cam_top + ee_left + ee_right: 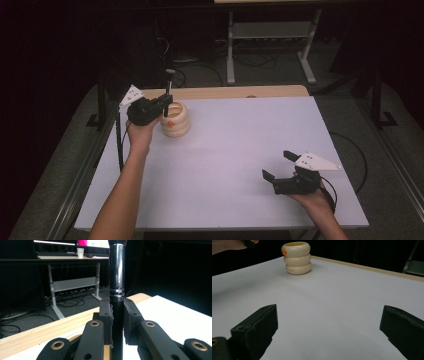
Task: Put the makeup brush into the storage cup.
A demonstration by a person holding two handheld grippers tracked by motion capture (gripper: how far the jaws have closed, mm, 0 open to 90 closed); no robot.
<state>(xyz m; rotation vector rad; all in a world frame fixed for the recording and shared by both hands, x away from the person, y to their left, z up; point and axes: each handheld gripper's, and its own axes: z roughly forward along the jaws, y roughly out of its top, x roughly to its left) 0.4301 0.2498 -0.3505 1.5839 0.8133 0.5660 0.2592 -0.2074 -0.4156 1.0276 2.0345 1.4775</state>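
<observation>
Brush: a black makeup brush (117, 290) with a chrome ferrule stands upright, pinched by its handle in the left gripper (117, 322), above the far left part of the table; in the high view it sits at the rim of the holder, and its tip is hidden behind the gripper.
Left gripper: jaws pressed together on the handle below the ferrule; the padded faces meet it on both sides.
Holder: a cream ribbed pot (175, 120) of three stacked rings with an orange mark, open at the top, standing on the white table sheet (240, 150) near the wooden far edge (225, 92).
Right gripper: the right gripper (280, 165) rests at the near right, jaws spread wide with nothing between them, well apart from the pot.
Risk, tipping: the pot looks light and nothing steadies it; a brush that catches the rim on its way in or out would likely push it over or slide it.
Risk, slip: the grip is narrow on a smooth round handle, so a sideways knock could twist the brush in the pads.
Risk, edge: the pot stands close to the left side, so a shove could carry it toward the edge.
</observation>
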